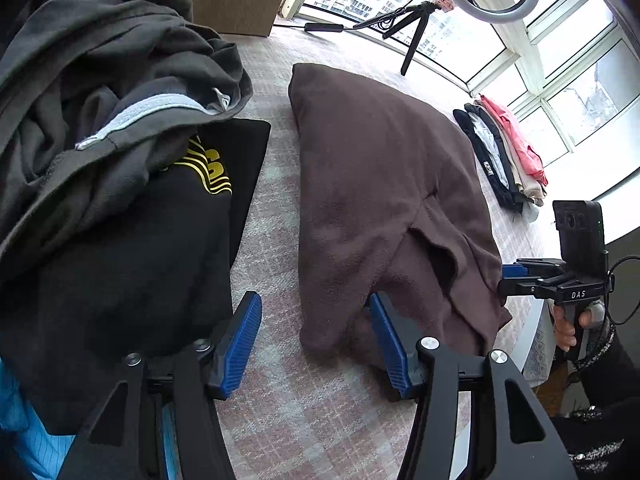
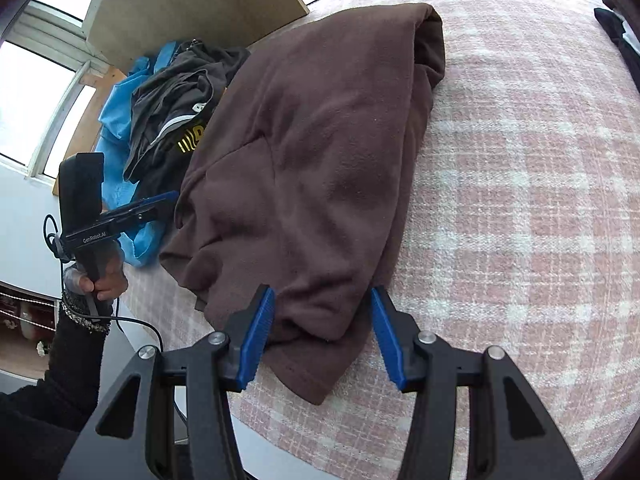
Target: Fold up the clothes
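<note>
Here, both grippers are hanging open over a partly folded brown garment (image 2: 320, 152): the left gripper (image 1: 316, 344) is gripping nothing, its right finger touching the hem. The right gripper (image 2: 322, 336) is straddling a bunched corner unpinched; closing there is likely risking a layer slipping and the fold sagging.

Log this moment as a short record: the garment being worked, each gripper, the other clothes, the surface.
garment: brown fleece top, folded over, lying on the surface
left gripper: open, at the garment's near corner, cloth not clamped
right gripper: open, straddling the garment's near edge, pads not pressing
unfolded pile: grey garment on a black garment with yellow print, left of the brown top
folded stack: pink, beige and dark clothes by the window
surface: pink and white checked cover
</note>
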